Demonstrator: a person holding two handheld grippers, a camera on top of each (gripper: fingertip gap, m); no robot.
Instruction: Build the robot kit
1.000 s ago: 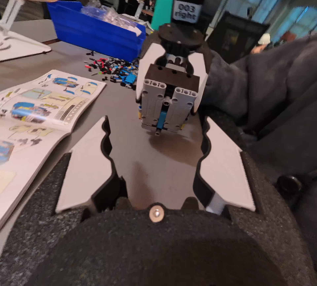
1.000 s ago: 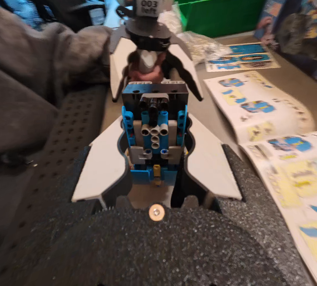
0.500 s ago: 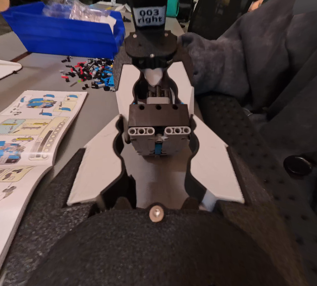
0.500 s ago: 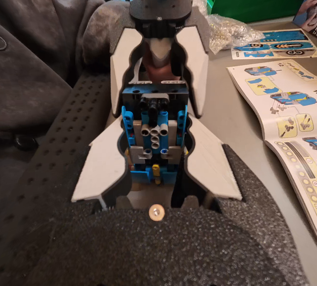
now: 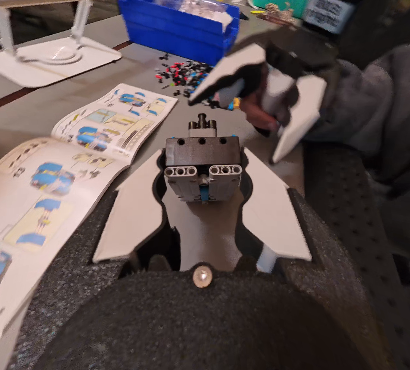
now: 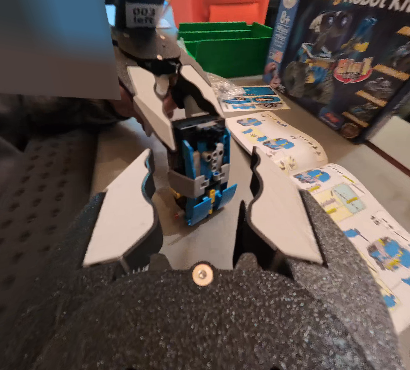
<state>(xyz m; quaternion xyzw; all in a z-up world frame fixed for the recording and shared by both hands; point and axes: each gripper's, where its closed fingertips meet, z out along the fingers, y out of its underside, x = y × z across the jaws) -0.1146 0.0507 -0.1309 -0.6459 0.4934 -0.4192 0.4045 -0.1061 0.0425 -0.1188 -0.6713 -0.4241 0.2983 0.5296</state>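
Clamping the brick-built model (image 5: 202, 168) by its black block end, L gripper (image 5: 202, 173) has fingers pressed on both sides. R gripper (image 6: 200, 184) stands wide apart w/ nothing held, model's blue end between its fingers, untouched. Instruction booklet (image 5: 66, 159) lies open beside; loose parts pile (image 5: 184, 75) near blue bin (image 5: 177, 24). Kit box (image 6: 346, 49) behind.

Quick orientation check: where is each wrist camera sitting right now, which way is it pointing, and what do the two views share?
Left wrist view: behind the left gripper, facing along the table; its own fingers clamp the brick model; right gripper open beyond.
Right wrist view: behind the open right gripper, facing the opposite way; left gripper holds the brick model.
Shared: the model, both grippers, the instruction booklet.
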